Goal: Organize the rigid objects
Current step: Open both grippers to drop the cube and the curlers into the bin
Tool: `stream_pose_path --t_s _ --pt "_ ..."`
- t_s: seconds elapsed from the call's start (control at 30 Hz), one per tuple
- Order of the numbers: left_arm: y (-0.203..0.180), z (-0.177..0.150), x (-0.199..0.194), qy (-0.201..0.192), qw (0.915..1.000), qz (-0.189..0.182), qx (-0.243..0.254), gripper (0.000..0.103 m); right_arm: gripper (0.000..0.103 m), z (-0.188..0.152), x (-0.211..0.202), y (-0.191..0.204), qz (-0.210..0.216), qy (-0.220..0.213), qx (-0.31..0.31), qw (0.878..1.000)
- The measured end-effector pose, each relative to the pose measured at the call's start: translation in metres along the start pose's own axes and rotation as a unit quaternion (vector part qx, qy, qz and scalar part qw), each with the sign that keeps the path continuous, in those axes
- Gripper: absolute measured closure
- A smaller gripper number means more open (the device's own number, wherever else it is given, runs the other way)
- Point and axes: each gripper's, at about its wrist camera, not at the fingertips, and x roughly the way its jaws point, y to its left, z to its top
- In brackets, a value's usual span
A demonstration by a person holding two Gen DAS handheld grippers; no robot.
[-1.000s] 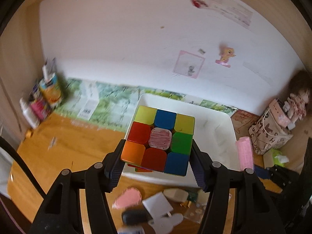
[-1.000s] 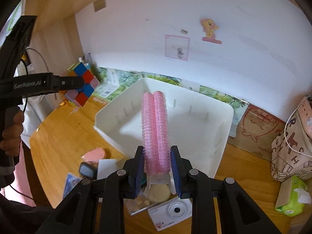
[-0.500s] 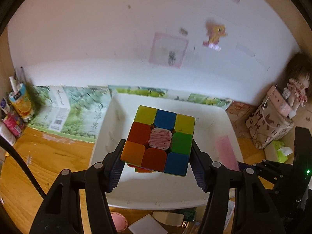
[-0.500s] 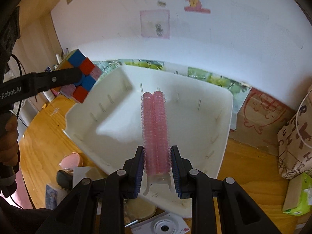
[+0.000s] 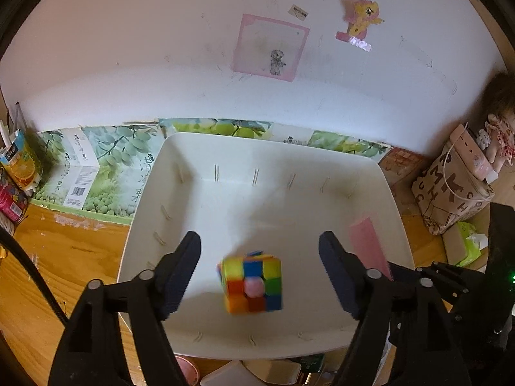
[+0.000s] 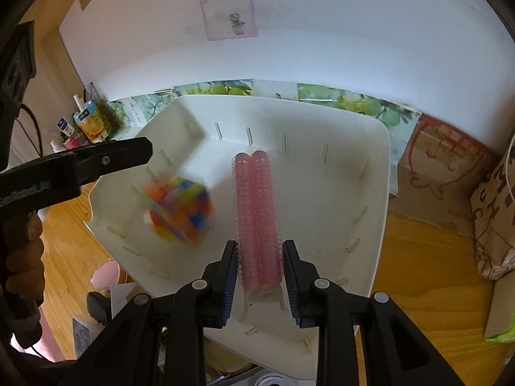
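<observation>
My left gripper [image 5: 259, 276] has just spread its jaws, letting the blurred multicoloured puzzle cube [image 5: 251, 284] drop into the white plastic bin [image 5: 145, 193], while my right gripper [image 6: 260, 281] clamps the pink bristly hair roller [image 6: 257, 218] above it, ready to release.

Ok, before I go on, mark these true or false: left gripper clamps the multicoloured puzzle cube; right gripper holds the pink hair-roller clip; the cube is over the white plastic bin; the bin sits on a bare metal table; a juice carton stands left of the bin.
1. The left gripper clamps the multicoloured puzzle cube. False: its jaws have just been opening, and the blurred cube sits free between them.
2. The right gripper holds the pink hair-roller clip. True.
3. The cube is over the white plastic bin. True.
4. The bin sits on a bare metal table. False: it sits on a wooden desk.
5. An orange juice carton stands left of the bin. True.
</observation>
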Motion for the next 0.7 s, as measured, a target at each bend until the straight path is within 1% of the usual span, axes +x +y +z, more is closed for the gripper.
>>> stream_pose_path --t_s 0.03,0.1,0.17,0.2,0.23,0.27,0.4,0.53,0.7 --pt "0.000 0.000 -0.001 0.000 1.0000 0.000 -0.001 0.022 0.073 0.000 0.001 -0.001 0.000 0.002 0.002 1.000" --pt "0.002 0.001 -0.004 -0.003 1.0000 0.004 -0.002 0.020 0.065 -0.001 0.001 -0.001 0.001 0.003 0.005 1.000" --pt "0.004 0.002 -0.010 -0.011 0.9999 0.004 -0.004 0.020 0.039 0.000 -0.001 -0.002 -0.001 -0.001 0.009 1.000" --pt "0.005 0.003 -0.013 -0.015 0.9999 0.001 -0.006 0.020 0.034 0.000 -0.003 -0.001 -0.003 -0.005 0.009 1.000" --pt "0.005 0.004 -0.016 -0.021 0.9998 -0.002 -0.008 0.020 0.027 -0.001 -0.005 -0.001 -0.005 -0.009 0.010 1.000" --pt "0.006 0.004 -0.023 -0.029 0.9995 -0.005 -0.010 0.020 0.024 -0.001 -0.008 0.000 -0.006 -0.011 0.011 1.000" --pt "0.005 0.005 -0.043 -0.053 0.9985 -0.005 -0.010 0.020 0.024 -0.002 -0.020 0.003 -0.006 -0.022 0.016 1.000" --pt "0.006 0.003 -0.068 -0.074 0.9970 -0.001 -0.025 0.020 0.024 -0.004 -0.040 0.007 -0.006 -0.044 0.018 0.999" --pt "0.007 -0.003 -0.101 -0.109 0.9936 -0.004 -0.031 0.020 0.023 -0.010 -0.064 0.016 -0.009 -0.069 0.016 0.997"
